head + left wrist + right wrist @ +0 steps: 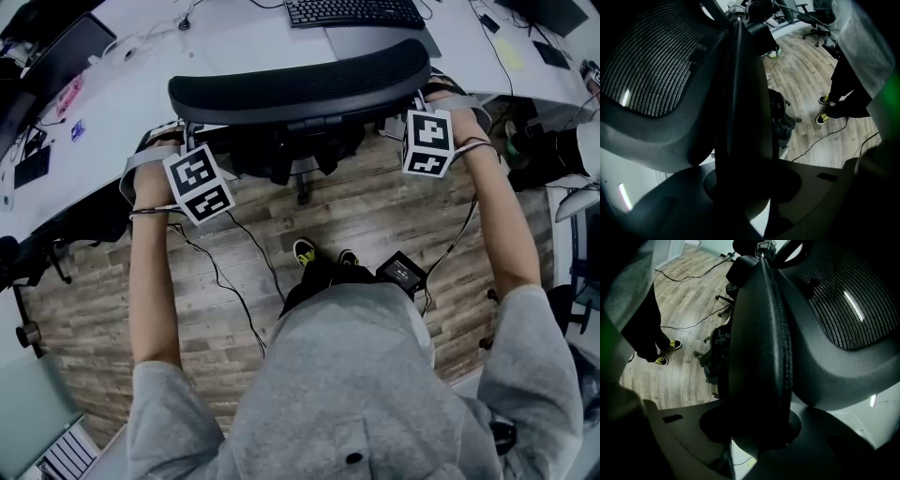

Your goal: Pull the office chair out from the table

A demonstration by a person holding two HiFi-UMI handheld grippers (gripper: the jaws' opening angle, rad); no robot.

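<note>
Chair (pixel 300 89) stood close against the table (pixel 131 89) edge; left gripper (pixel 740 180) and right gripper (pixel 757 425) clamped its backrest's side edges (wood floor (pixel 375 211) stretched behind).

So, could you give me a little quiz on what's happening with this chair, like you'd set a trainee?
1. True or false: the left gripper and the right gripper each have their jaws closed on a side edge of the office chair.
2. What lies on the table beyond the chair? A) a keyboard B) a plate C) a toolbox
3. Fill in: the floor shows ____ planks.
Key: 1 true; 2 A; 3 wood.
</note>
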